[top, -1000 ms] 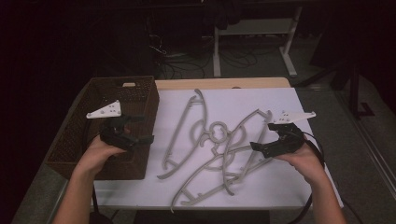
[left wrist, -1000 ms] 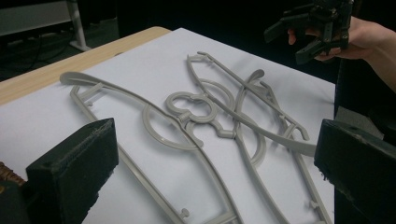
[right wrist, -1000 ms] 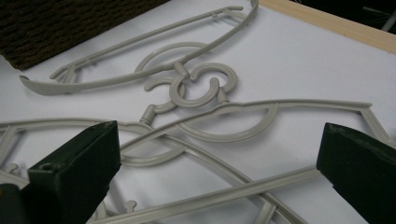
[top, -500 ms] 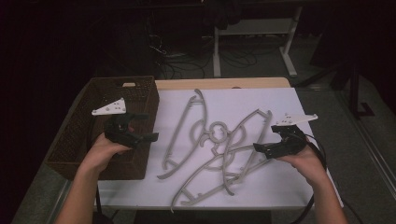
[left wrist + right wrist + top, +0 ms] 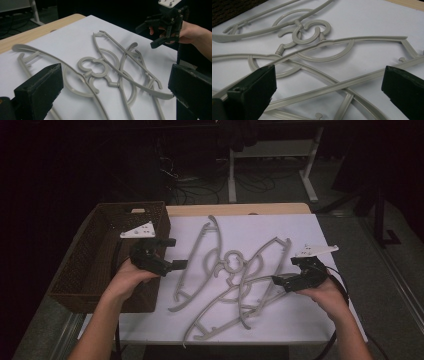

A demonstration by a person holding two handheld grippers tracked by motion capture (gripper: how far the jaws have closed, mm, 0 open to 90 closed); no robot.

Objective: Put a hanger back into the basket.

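Several grey plastic hangers point(image 5: 232, 265) lie tangled, hooks interlocked, on a white sheet point(image 5: 300, 230). My left gripper point(image 5: 176, 253) is open at the basket's right edge, its jaws pointing right at the leftmost hanger point(image 5: 192, 255), which it is not touching. In the left gripper view the jaws stand wide apart point(image 5: 116, 75) with the hanger hooks point(image 5: 93, 67) ahead of them. My right gripper point(image 5: 283, 271) is open at the right end of the pile, low over a hanger arm point(image 5: 352, 83) that runs between its jaws point(image 5: 329, 75). Nothing is gripped.
A brown wicker basket point(image 5: 95, 245) stands at the table's left, beside the sheet. Bare wood table edge point(image 5: 240, 209) shows at the back. The right gripper point(image 5: 165, 27) and its hand appear far off in the left gripper view. The surroundings are dark, with desk legs behind.
My left gripper has moved right, from over the basket to its right edge near the hangers. My right gripper has shifted slightly left and down toward the pile.
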